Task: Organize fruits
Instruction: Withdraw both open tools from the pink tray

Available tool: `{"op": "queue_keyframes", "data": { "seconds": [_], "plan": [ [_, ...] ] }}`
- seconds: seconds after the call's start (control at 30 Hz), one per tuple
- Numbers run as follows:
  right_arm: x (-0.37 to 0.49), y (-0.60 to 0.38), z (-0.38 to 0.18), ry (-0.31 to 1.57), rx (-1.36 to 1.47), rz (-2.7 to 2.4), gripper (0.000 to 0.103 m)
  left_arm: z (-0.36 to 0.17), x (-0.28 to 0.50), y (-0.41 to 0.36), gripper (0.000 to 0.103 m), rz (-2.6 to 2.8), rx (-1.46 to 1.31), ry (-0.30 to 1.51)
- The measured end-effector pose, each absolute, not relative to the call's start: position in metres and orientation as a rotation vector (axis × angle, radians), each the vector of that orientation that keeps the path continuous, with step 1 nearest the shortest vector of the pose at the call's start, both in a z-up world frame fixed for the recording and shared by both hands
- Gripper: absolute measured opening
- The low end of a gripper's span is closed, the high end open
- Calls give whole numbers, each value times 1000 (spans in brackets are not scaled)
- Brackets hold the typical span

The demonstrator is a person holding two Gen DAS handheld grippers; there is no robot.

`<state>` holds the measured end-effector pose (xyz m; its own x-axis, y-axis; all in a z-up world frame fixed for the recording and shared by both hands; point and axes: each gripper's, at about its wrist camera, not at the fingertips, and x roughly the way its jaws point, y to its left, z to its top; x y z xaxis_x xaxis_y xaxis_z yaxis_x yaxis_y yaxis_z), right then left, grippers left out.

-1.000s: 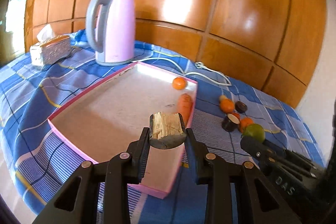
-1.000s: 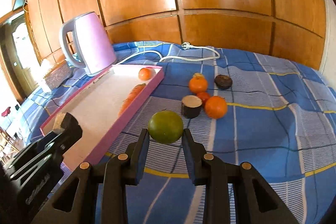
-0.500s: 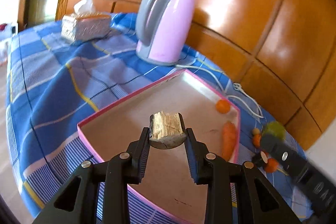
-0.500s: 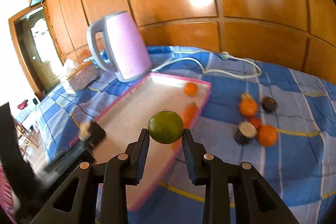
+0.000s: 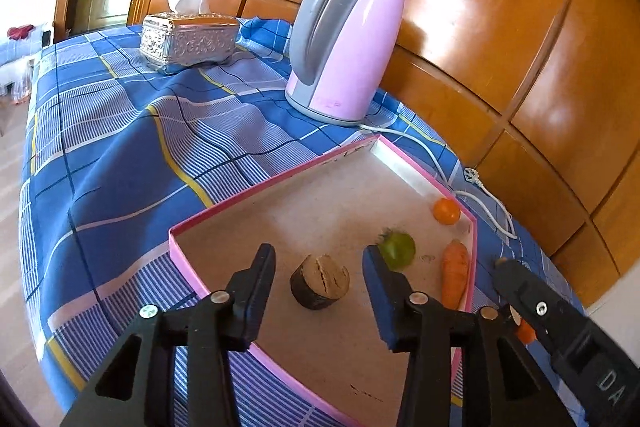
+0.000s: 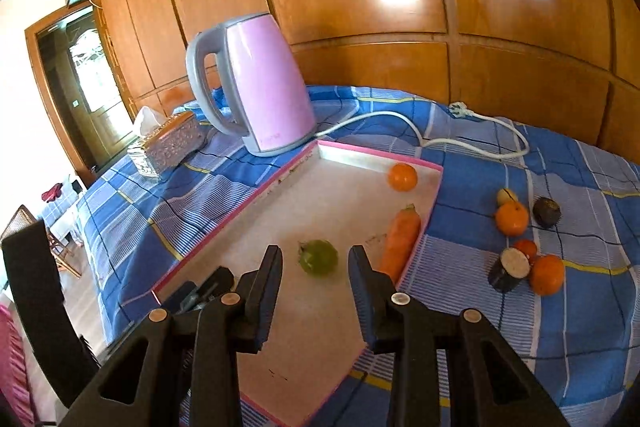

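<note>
Fruits lie in the pink tray (image 5: 182,251): a green fruit (image 6: 319,257) beside a carrot (image 6: 400,241), an orange (image 6: 402,177) at the far corner, and a dark stump (image 5: 319,281). Both the left hand-held gripper (image 5: 319,291) and the right hand-held gripper (image 6: 315,279) have just been opening and grip nothing.

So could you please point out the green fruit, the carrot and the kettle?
green fruit (image 6: 319,257), right wrist view, centre of its skin.
carrot (image 6: 401,239), right wrist view, mid-body.
kettle (image 5: 352,59), left wrist view, pink side wall.
</note>
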<state>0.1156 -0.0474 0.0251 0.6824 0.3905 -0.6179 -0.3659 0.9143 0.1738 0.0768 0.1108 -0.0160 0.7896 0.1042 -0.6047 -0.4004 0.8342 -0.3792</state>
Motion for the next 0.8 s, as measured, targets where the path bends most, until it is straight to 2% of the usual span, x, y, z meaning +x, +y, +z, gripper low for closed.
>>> {"op": "queue_keyframes", "data": {
  "seconds": [0.4, 0.6, 0.8],
  "plan": [
    [108, -100, 12, 722, 71, 308, 35, -12, 75, 95, 48, 269, -454, 602],
    [106, -128, 5, 731, 68, 244, 35, -11, 75, 89, 59, 264, -422, 602],
    [108, -159, 1, 735, 58, 172, 36, -10, 75, 81, 60, 249, -385, 598]
  ]
}}
